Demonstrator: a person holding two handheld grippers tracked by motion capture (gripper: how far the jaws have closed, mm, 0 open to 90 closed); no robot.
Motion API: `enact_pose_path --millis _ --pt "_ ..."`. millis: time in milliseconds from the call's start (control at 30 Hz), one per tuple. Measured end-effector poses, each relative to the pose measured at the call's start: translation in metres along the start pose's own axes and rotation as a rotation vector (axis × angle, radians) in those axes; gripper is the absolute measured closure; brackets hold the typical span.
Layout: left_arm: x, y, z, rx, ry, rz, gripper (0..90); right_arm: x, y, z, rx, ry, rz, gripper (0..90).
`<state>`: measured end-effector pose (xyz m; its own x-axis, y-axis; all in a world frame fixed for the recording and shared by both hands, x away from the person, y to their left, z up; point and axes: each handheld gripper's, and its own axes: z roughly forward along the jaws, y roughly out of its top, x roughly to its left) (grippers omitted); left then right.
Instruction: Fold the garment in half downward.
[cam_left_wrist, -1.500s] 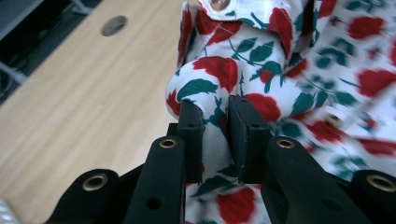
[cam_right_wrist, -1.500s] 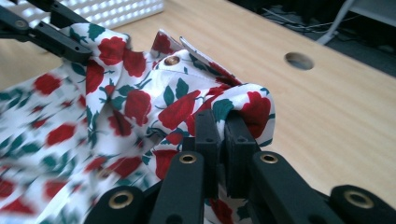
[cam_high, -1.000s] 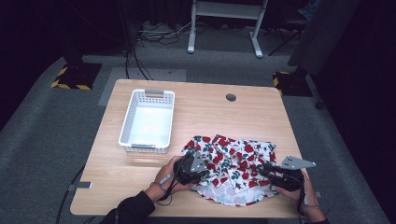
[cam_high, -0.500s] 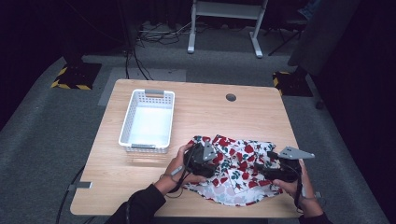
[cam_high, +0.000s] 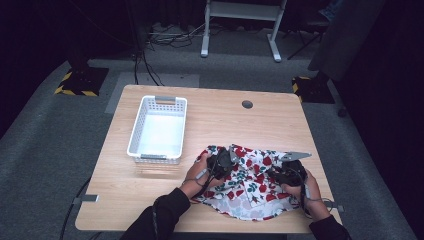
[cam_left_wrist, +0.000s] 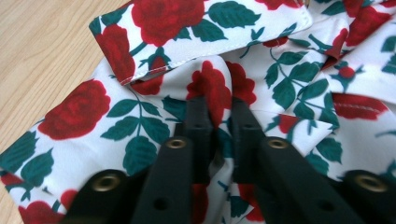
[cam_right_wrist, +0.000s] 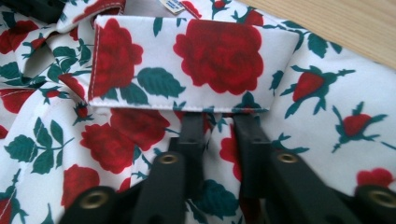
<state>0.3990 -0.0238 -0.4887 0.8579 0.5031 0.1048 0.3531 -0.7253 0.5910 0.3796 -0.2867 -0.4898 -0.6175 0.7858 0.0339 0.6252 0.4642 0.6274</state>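
High view: rose-print garment (cam_high: 248, 181), white with red blooms and green leaves, spread rumpled over the near right part of a light wooden table (cam_high: 220, 125), its lower edge close to the table's near rim. White slatted basket (cam_high: 158, 130) standing well apart on the table's left half, a round dark grommet hole (cam_high: 247, 104) near the far edge. Left gripper (cam_high: 220, 163) planted on the cloth's left portion, right gripper (cam_high: 286, 174) on its right portion, a grey three-cornered plate riding on top, both held by forearms in dark sleeves coming in from the bottom.

Left gripper view: two black jaws drawn in on a raised ridge of the garment (cam_left_wrist: 215, 88), a red rose bunched between the pads, jaws having just been closing with the fabric caught between them. Folded hem with white stitching lying just beyond the pinch, bare wood showing at the upper left.

Right gripper view: jaws likewise clenched on a pleat of the garment (cam_right_wrist: 219, 135), just under a flat folded band printed with two large roses, jaws having just been closing with cloth between them. Small blue-and-white label at the top edge, too blurred to read; strip of wooden table visible at the upper right.
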Motion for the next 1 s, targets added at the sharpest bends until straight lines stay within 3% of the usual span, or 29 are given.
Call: enact_pose_path --millis 100,267,367,500,700,1000 --pt "0.002 0.004 0.002 0.003 0.011 0.009 85.2 -0.003 0.002 0.002 -0.012 0.012 -0.009 85.8" --pt "0.007 0.010 0.005 -0.003 0.029 0.002 85.7 -0.007 0.011 0.005 -0.023 -0.020 -0.050 86.6" --pt "0.016 0.020 0.000 -0.035 0.041 -0.006 85.7 -0.013 0.022 0.002 -0.038 -0.056 -0.063 86.8" --pt "0.023 0.027 -0.020 -0.101 0.048 -0.004 85.8 -0.018 0.039 -0.016 -0.106 -0.072 -0.084 86.7" --pt "0.028 0.022 -0.059 -0.180 0.025 0.021 85.6 -0.012 0.053 -0.049 -0.169 -0.009 -0.164 85.5" --pt "0.004 -0.001 -0.095 -0.215 0.000 0.137 83.6 0.013 0.045 -0.075 -0.219 0.036 -0.258 82.6"
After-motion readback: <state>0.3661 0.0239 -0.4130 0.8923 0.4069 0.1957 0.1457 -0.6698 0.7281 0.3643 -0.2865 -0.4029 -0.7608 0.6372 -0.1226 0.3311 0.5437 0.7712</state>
